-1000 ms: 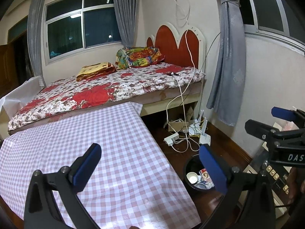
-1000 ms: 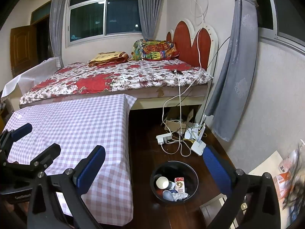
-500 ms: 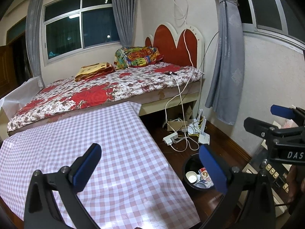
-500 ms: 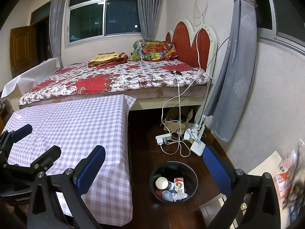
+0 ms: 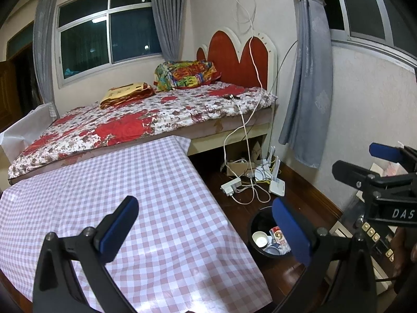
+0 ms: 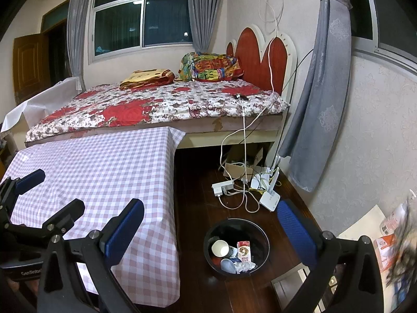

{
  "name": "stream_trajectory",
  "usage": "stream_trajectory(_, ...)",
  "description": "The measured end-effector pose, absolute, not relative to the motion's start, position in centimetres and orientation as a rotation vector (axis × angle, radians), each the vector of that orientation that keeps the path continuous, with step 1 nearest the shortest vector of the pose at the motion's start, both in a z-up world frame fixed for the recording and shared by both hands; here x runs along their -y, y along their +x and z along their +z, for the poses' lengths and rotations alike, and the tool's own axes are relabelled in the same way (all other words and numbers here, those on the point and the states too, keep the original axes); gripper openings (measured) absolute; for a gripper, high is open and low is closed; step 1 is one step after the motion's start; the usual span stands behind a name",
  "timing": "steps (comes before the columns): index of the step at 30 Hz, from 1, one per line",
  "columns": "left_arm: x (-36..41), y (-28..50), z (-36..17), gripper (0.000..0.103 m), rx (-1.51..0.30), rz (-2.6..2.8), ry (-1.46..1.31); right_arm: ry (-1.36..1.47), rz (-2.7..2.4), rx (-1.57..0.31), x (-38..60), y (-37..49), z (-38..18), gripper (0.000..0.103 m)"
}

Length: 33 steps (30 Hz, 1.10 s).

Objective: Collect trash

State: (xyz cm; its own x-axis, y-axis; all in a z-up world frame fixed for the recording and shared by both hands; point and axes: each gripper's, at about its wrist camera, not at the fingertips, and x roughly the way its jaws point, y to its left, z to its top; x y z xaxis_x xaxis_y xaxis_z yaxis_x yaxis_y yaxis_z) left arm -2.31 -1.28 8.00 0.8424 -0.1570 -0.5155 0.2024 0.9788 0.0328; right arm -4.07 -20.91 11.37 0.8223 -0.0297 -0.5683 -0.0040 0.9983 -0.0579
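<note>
A black round trash bin [image 6: 263, 237] stands on the dark wood floor right of the table; inside lie a paper cup [image 6: 220, 248], a small red carton [image 6: 243, 251] and crumpled wrappers. The same bin [image 5: 256, 224] shows in the left wrist view, partly behind a blue pad. My left gripper [image 5: 206, 228] hangs open above the checked table's right edge, nothing between its fingers. My right gripper [image 6: 212, 230] is open over the bin and the table's side, also empty. Each gripper appears at the edge of the other's view.
The table wears a pink-and-white checked cloth [image 6: 104, 172]. Behind it is a bed with a floral cover [image 6: 156, 104] and a red headboard. A power strip [image 6: 222, 188], a white router [image 6: 269, 200] and loose cables lie on the floor. Papers and packets [image 6: 391, 234] sit at the right.
Both views have drifted only slightly; the left wrist view shifted a little so the bed and bin sit marginally lower-left. Both grippers stay open and empty.
</note>
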Motion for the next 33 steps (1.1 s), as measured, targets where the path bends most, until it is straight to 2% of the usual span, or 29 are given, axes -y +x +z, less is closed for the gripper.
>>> stream_trajectory(33,1.41,-2.20,7.39,0.103,-0.558,-0.228,0.094,-0.056,-0.031,-0.620,21.58,-4.12,10.83,0.103)
